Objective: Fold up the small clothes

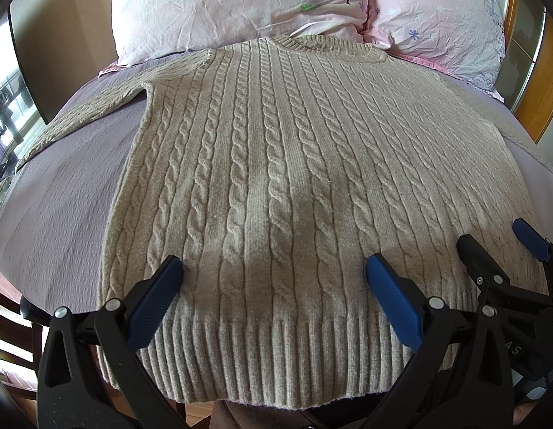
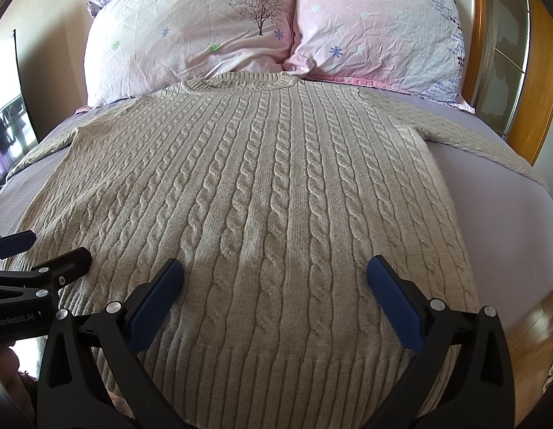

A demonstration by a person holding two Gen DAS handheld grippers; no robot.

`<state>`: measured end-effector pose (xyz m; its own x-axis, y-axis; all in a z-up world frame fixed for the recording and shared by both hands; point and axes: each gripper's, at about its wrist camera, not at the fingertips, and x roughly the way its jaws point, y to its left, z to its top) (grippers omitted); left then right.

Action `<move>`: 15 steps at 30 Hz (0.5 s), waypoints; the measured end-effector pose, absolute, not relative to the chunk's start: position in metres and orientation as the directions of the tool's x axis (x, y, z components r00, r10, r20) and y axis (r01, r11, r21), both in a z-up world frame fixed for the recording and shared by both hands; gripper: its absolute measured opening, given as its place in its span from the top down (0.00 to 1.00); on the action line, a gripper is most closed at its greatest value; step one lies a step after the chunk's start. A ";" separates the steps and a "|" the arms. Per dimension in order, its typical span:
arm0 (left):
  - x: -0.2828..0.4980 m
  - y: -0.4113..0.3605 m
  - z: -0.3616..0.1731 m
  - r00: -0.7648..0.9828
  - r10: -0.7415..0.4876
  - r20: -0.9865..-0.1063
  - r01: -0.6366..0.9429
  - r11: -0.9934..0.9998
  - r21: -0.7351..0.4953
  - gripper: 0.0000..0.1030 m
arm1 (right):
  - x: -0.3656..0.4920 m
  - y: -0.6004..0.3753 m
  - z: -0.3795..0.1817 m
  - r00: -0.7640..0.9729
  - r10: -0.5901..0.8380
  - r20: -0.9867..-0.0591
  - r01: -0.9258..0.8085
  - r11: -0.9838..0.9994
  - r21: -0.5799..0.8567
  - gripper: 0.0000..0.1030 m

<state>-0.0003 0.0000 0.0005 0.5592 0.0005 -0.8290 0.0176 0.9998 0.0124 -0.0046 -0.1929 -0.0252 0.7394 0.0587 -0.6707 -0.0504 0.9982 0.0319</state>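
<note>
A beige cable-knit sweater [image 1: 276,150] lies flat on the bed, neck toward the pillows, sleeves spread out to both sides; it also shows in the right wrist view [image 2: 269,186]. My left gripper [image 1: 274,268] is open and empty, hovering over the ribbed hem on the sweater's left half. My right gripper [image 2: 275,268] is open and empty over the hem on the right half. The right gripper shows at the right edge of the left wrist view [image 1: 498,239], and the left gripper at the left edge of the right wrist view [image 2: 54,250].
The bed has a lilac sheet [image 1: 58,193]. Two pink floral pillows [image 2: 190,32] [image 2: 380,25] lie beyond the sweater's neck. A wooden frame with glass [image 2: 516,53] stands at the right. Wood floor [image 2: 534,339] shows by the bed's right edge.
</note>
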 end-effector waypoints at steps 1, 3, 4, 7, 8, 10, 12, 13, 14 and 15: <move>0.000 0.000 0.001 0.559 0.000 -0.829 0.018 1.000 0.013 0.02 | -0.005 -0.193 -0.025 0.741 0.059 -0.669 -0.051 0.998 0.032 0.01; 0.000 0.000 0.001 0.560 0.001 -0.829 0.019 1.000 0.013 0.02 | -0.004 -0.196 -0.024 0.755 0.065 -0.653 -0.057 0.998 0.033 0.01; 0.000 0.000 0.001 0.561 0.001 -0.828 0.020 1.000 0.014 0.02 | -0.005 -0.197 -0.024 0.760 0.069 -0.646 -0.062 0.998 0.033 0.01; -0.002 0.000 0.000 0.583 -0.004 -0.813 0.031 0.999 0.017 0.02 | -0.007 -0.202 -0.025 0.790 0.126 -0.601 -0.130 0.991 0.036 0.01; -0.003 0.000 -0.001 0.595 -0.008 -0.803 0.038 0.999 0.019 0.02 | -0.002 -0.210 -0.022 0.782 0.167 -0.601 -0.166 0.984 0.056 0.01; -0.006 -0.004 0.001 0.611 -0.013 -0.792 0.049 0.999 0.022 0.02 | 0.009 -0.234 -0.013 0.769 0.210 -0.604 -0.169 0.978 0.125 0.01; -0.005 -0.002 0.001 0.611 -0.024 -0.791 0.067 0.997 0.021 0.02 | 0.025 -0.284 0.007 0.796 0.175 -0.579 -0.071 0.978 0.198 0.01; -0.003 0.000 0.000 0.610 -0.032 -0.792 0.076 0.997 0.018 0.02 | 0.032 -0.308 0.015 0.808 0.140 -0.573 -0.007 0.974 0.228 0.01; 0.002 0.000 0.000 0.609 -0.043 -0.792 0.086 0.996 0.012 0.02 | 0.044 -0.350 0.025 0.813 0.080 -0.576 0.106 0.954 0.281 0.01; 0.001 0.005 0.003 0.616 -0.070 -0.785 0.102 0.995 -0.008 0.02 | 0.052 -0.378 0.029 0.809 0.044 -0.586 0.179 0.931 0.317 0.01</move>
<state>0.0010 0.0049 0.0035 0.6156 -0.0698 -0.7850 0.1021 0.9947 -0.0084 0.0521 -0.3778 0.0286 0.8088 0.0443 -0.5865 0.1790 0.9313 0.3172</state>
